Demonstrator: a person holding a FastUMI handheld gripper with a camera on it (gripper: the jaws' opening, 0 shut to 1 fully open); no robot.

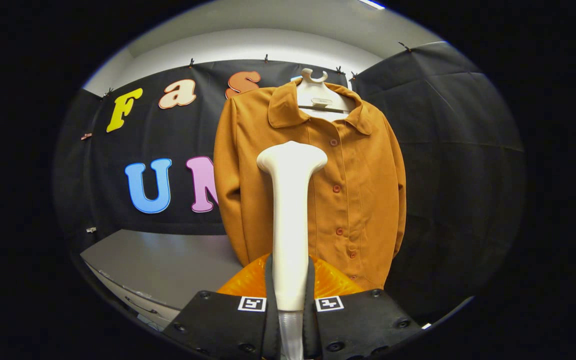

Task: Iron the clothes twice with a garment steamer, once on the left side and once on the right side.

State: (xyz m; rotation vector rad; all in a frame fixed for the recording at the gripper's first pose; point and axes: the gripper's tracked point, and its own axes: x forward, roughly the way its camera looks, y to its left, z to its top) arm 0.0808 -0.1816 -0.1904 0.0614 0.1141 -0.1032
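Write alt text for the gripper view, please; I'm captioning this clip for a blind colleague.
The gripper is shut on the handle of a white garment steamer, held upright with its head against the chest of an orange button-up shirt. The shirt hangs on a white hanger before the booth's black cloth wall, with a grey table beside it.

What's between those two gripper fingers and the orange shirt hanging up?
In the gripper view, the gripper is shut on the white garment steamer, whose head rises up in front of the orange shirt.
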